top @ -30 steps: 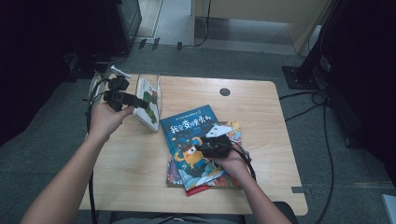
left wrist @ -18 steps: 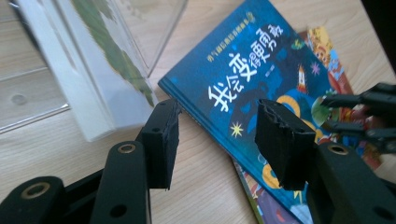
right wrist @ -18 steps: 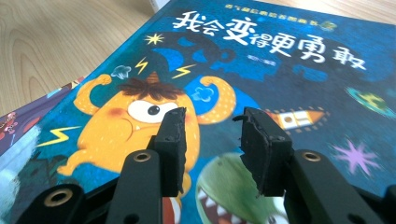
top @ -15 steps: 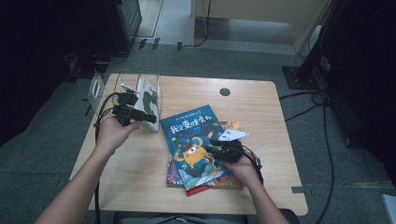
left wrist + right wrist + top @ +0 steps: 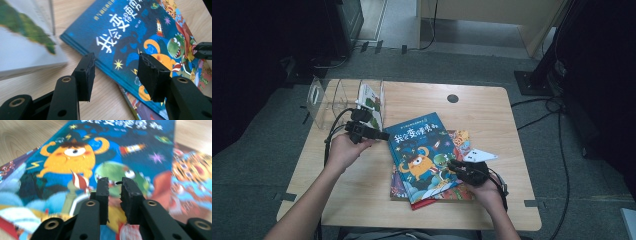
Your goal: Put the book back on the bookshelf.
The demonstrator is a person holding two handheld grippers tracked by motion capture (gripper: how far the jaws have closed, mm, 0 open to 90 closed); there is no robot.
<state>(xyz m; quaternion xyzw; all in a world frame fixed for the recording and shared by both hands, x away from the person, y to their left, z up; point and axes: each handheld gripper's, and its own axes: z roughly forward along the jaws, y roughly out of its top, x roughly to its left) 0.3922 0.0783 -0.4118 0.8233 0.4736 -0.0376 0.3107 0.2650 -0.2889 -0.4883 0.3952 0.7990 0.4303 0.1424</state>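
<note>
Left gripper point(image 5: 115, 72): jaws apart, empty, blue book point(image 5: 140, 42) just ahead (spine nearest).
Right gripper point(image 5: 115, 183): jaws just closing, narrow gap, empty, over book's cover.

- From the high view you look forward and down on the whole table point(image 5: 362, 200), your forearms entering at the near edge.
- Your left gripper view sits low and close, facing right across the blue book point(image 5: 130, 32).
- Your right gripper view skims that same blue book point(image 5: 75, 147) cover, closer still, facing left.
- All three views share this book.
</note>
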